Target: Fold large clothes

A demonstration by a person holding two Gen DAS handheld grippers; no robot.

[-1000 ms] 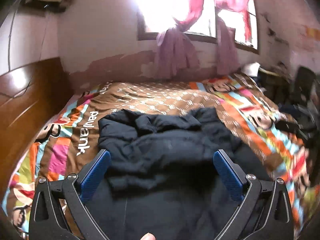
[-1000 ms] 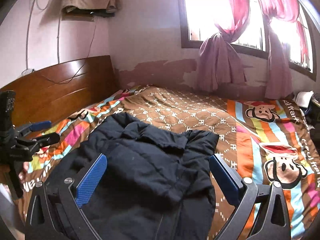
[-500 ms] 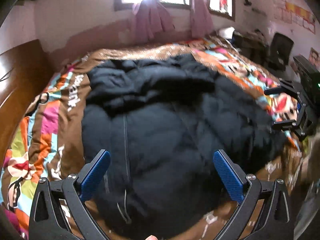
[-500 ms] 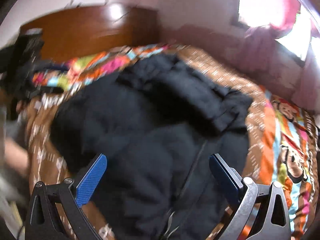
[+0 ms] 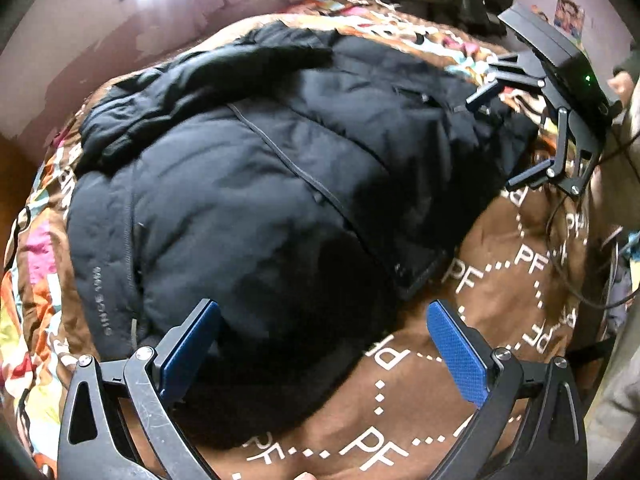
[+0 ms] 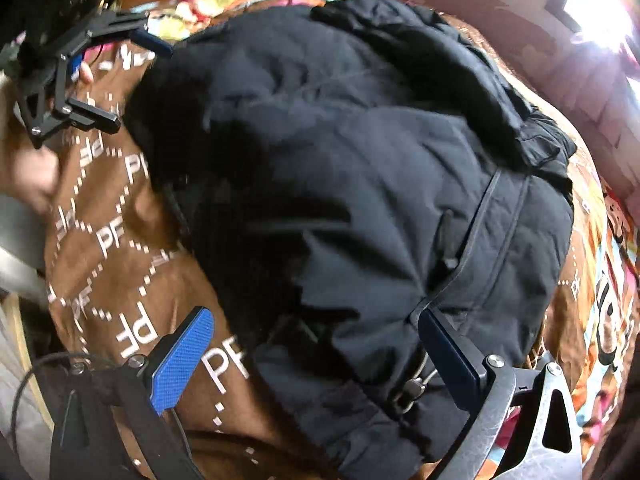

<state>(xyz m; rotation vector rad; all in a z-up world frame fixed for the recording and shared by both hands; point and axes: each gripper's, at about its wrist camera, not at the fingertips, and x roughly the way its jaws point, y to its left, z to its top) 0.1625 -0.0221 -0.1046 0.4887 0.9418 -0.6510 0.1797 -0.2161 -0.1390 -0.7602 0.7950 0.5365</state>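
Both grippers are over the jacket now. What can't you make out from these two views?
- Jacket sleeves: bunched dark folds hide them, both views.
- Small white print near its hem: too small, left view.
- Hem at right gripper: cut off by the frame bottom.
- Left gripper: contact with fabric unclear.

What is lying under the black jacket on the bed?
The black jacket lies on a brown bedcover printed with PF letters. Whatever lies beneath the jacket's middle is covered.
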